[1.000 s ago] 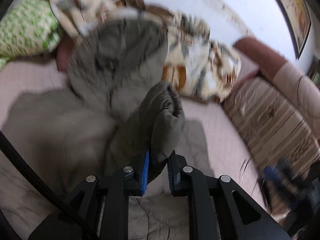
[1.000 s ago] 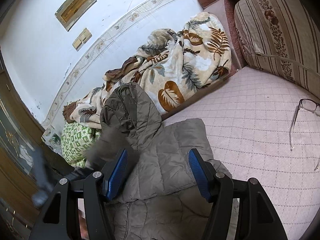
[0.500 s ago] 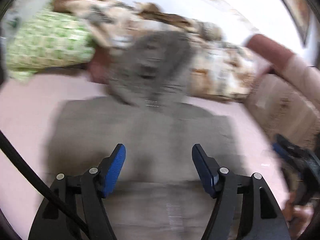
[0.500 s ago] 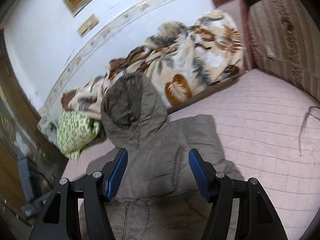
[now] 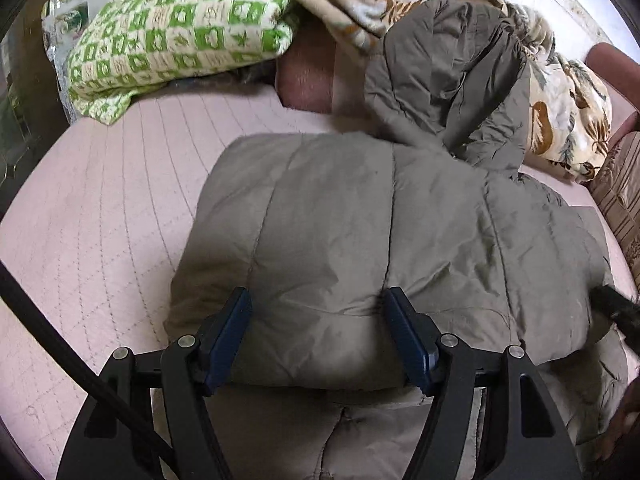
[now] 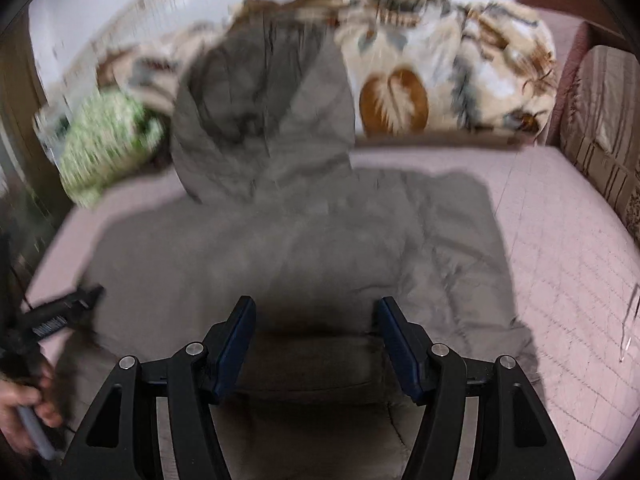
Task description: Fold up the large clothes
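An olive-grey quilted jacket (image 5: 380,240) lies on the pink quilted bed cover (image 5: 100,208), its sleeves folded in across the body and its hood (image 5: 448,60) resting against the bedding behind. My left gripper (image 5: 318,336) is open and empty, low over the jacket's near fold. My right gripper (image 6: 314,336) is open and empty above the jacket (image 6: 320,240); that view is blurred. The left gripper also shows at the left edge of the right wrist view (image 6: 60,312), held in a hand.
A green-and-cream patterned blanket (image 5: 176,28) and a leaf-print blanket (image 5: 568,96) lie at the back by the wall. Striped sofa cushions (image 6: 600,120) stand on the right. Glasses (image 6: 630,320) lie on the cover at the right edge.
My left gripper let go of the sleeve it held a second ago and opened. The sleeve now lies folded across the jacket. Both grippers have dropped lower over the jacket.
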### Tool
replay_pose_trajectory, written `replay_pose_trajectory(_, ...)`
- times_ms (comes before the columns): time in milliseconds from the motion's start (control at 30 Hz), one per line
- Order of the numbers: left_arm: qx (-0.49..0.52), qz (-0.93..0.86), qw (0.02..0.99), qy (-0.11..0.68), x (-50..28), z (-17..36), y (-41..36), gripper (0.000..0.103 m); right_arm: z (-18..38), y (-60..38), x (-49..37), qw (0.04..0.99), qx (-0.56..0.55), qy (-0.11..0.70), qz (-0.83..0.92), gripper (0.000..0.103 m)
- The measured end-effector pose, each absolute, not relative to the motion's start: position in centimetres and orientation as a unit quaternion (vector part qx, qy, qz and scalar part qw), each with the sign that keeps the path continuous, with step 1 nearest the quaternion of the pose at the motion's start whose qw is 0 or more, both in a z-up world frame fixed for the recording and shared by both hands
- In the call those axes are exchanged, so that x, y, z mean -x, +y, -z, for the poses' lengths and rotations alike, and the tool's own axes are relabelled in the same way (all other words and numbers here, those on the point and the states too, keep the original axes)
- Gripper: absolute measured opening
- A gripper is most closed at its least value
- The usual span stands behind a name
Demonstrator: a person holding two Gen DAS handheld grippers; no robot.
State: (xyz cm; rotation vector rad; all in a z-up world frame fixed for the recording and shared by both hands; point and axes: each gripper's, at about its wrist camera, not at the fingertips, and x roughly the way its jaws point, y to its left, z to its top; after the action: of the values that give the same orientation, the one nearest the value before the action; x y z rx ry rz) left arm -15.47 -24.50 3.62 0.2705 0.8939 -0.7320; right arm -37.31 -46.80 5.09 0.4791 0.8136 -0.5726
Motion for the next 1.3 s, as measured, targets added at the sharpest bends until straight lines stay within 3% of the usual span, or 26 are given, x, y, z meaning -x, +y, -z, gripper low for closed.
replay_pose_trajectory(267,-0.146,0.339,0.821,0.435,15.0,-2.7,-24.9,0.075,-1.6,-47.7,36.0,0.822,-0.226,0.445,0.276,0.072)
replay_pose_trajectory(633,-0.112,0.402,0.841,0.343,19.2,-9.2,-24.3,0.072,-7.4,-46.8,38.2,0.855,-0.259,0.36,0.27,0.072)
replay_pose_trajectory(1033,-0.187,0.395,0.812,0.386,20.2,-4.5,-27.4,0.073,-4.5,-47.6,37.0,0.821,-0.246,0.419,0.3,0.072)
replay_pose_trajectory(1133,-0.172,0.4,0.817,0.379,20.4,-5.4,-26.9,0.073,-5.1,-48.2,38.0,0.821,-0.274,0.402,0.297,0.072)
replay_pose_trajectory(1300,-0.135,0.404,0.83,0.361,20.3,-7.4,-25.8,0.073,-9.7,-46.9,39.7,0.852,-0.219,0.337,0.336,0.072)
